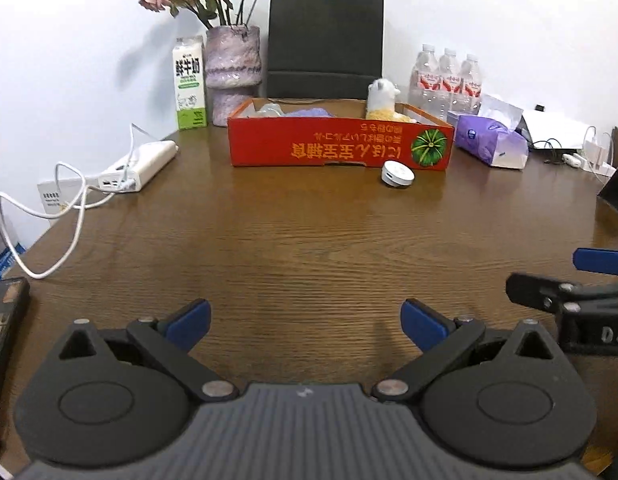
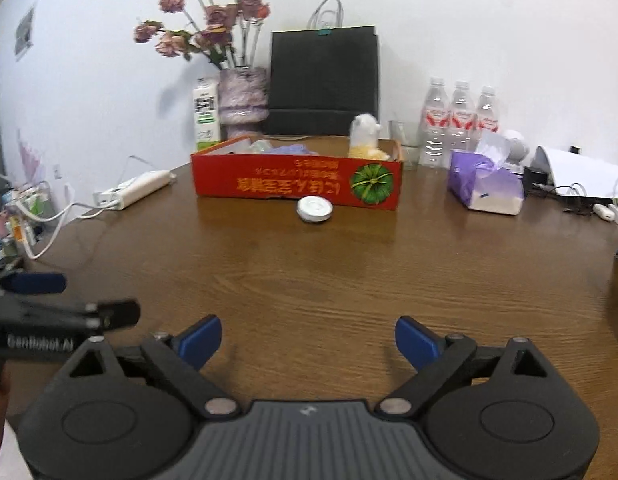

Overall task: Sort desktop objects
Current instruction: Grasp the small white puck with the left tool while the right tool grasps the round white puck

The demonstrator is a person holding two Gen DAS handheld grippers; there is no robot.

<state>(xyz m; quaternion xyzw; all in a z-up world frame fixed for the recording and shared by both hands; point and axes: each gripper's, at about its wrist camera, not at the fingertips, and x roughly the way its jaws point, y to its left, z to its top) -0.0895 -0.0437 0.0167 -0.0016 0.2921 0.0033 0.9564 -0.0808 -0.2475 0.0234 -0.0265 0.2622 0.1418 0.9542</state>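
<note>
A red cardboard box (image 1: 341,147) (image 2: 297,184) stands at the far middle of the wooden table. It holds a white and yellow plush toy (image 1: 383,100) (image 2: 365,138) and a purple cloth (image 1: 309,112). A small round white device (image 1: 397,173) (image 2: 315,209) lies on the table just in front of the box. My left gripper (image 1: 307,326) is open and empty near the front edge. My right gripper (image 2: 308,340) is open and empty beside it, to its right.
A purple tissue pack (image 1: 491,142) (image 2: 485,186) and three water bottles (image 1: 447,80) stand right of the box. A white power bank (image 1: 139,168) with cables, a milk carton (image 1: 190,82), a flower vase (image 1: 233,74) and a black bag (image 1: 325,44) stand left and behind.
</note>
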